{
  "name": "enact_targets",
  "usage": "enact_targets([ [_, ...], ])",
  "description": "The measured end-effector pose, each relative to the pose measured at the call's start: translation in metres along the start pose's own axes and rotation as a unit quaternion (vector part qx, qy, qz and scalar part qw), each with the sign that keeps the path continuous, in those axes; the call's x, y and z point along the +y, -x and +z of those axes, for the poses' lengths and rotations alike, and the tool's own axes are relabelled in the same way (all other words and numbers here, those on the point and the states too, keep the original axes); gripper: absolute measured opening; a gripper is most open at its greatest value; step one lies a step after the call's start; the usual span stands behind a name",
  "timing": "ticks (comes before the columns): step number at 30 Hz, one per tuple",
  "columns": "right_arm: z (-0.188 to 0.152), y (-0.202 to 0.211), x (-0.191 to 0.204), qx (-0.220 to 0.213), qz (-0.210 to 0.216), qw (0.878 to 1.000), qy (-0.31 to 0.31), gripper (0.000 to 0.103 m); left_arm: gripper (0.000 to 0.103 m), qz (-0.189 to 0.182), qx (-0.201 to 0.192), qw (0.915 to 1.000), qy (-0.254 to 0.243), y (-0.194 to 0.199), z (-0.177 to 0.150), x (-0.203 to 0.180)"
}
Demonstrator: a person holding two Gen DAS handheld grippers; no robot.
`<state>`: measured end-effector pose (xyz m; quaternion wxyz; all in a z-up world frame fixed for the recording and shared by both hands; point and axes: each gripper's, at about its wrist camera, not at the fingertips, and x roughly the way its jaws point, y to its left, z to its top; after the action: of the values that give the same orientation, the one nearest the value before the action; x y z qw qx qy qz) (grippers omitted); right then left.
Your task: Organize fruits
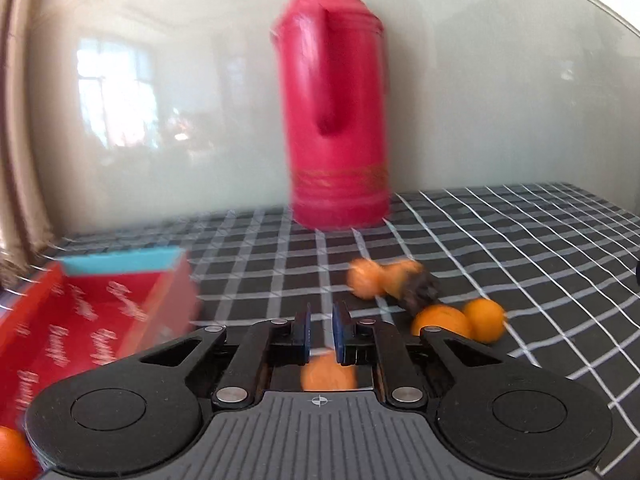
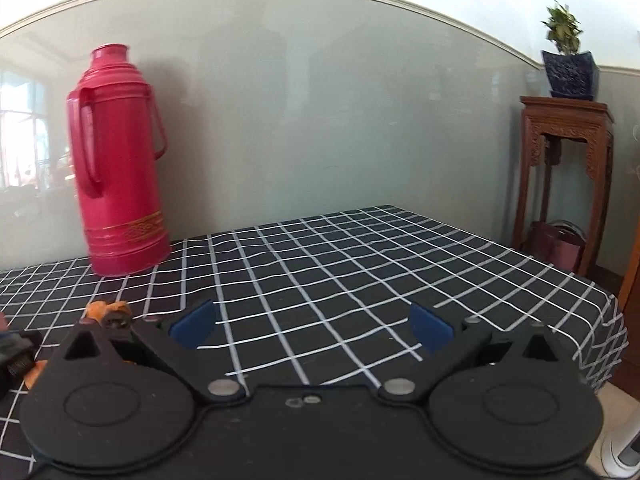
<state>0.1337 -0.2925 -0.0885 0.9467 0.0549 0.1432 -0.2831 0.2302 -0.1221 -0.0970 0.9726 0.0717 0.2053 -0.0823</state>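
Hovering my left gripper (image 1: 321,330) — jaws nearly together, nothing clamped, an orange (image 1: 329,374) just beneath; right gripper (image 2: 311,326) gapes, empty.

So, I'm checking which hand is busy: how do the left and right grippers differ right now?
The left gripper has its jaws nearly together; the right gripper has them spread wide. The left points toward scattered oranges beside a red box; the right faces bare checked tablecloth. Both have blue pads.

Left claw (image 1: 321,334) drawn nearly closed, nothing gripped; right claw (image 2: 311,327) spread wide.
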Motion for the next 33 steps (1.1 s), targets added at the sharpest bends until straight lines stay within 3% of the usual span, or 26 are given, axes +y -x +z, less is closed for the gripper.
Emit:
enact_targets([
  [3, -0.002, 0.002, 0.009, 0.002, 0.014, 1.000, 0.005, 0.097, 0.014, 0.012, 0.012, 0.9998, 0.010, 0.002, 0.000, 0.019],
  [8, -0.004, 0.006, 0.023, 0.000, 0.034, 0.999, 0.023, 0.097, 0.014, -0.012, 0.033, 0.9993, 0.008, 0.003, -0.005, 0.029],
  [10, -0.004, 0.009, 0.026, -0.007, 0.034, 0.999, 0.033, 0.097, 0.020, -0.022, 0.038, 0.9990, -0.003, 0.002, -0.006, 0.025],
  [11, -0.004, 0.010, 0.026, -0.008, 0.036, 0.999, 0.036, 0.097, 0.033, -0.024, 0.044, 0.9987, -0.002, 0.000, -0.007, 0.023],
  [12, -0.004, 0.010, 0.026, -0.010, 0.037, 0.998, 0.039, 0.097, 0.055, -0.022, 0.049, 0.9986, 0.000, 0.000, -0.009, 0.021],
  [14, -0.004, 0.009, 0.025, -0.009, 0.035, 0.998, 0.043, 0.097, 0.067, -0.006, 0.048, 0.9988, -0.002, -0.003, -0.010, 0.018],
  [19, -0.002, 0.001, 0.016, 0.003, 0.039, 0.999, 0.023, 0.097, 0.063, -0.008, 0.071, 0.9974, 0.013, -0.015, -0.012, 0.018],
  [21, -0.002, -0.001, 0.012, 0.009, 0.043, 0.999, 0.012, 0.097, 0.036, -0.013, 0.085, 0.9962, 0.014, -0.019, -0.016, 0.016],
  [23, -0.001, -0.002, 0.009, 0.011, 0.046, 0.999, 0.002, 0.097, 0.029, -0.016, 0.088, 0.9959, 0.015, -0.020, -0.019, 0.015],
  [27, -0.001, -0.003, 0.005, 0.014, 0.047, 0.999, -0.011, 0.097, 0.029, -0.008, 0.075, 0.9971, 0.007, -0.017, -0.020, 0.011],
  [30, 0.000, -0.002, 0.005, 0.009, 0.046, 0.999, -0.010, 0.097, 0.029, 0.009, 0.042, 0.9991, 0.004, -0.006, -0.017, 0.013],
  [33, 0.001, 0.001, 0.005, 0.004, 0.045, 0.999, -0.010, 0.097, 0.029, 0.049, 0.008, 0.9985, 0.026, 0.007, -0.010, 0.027],
])
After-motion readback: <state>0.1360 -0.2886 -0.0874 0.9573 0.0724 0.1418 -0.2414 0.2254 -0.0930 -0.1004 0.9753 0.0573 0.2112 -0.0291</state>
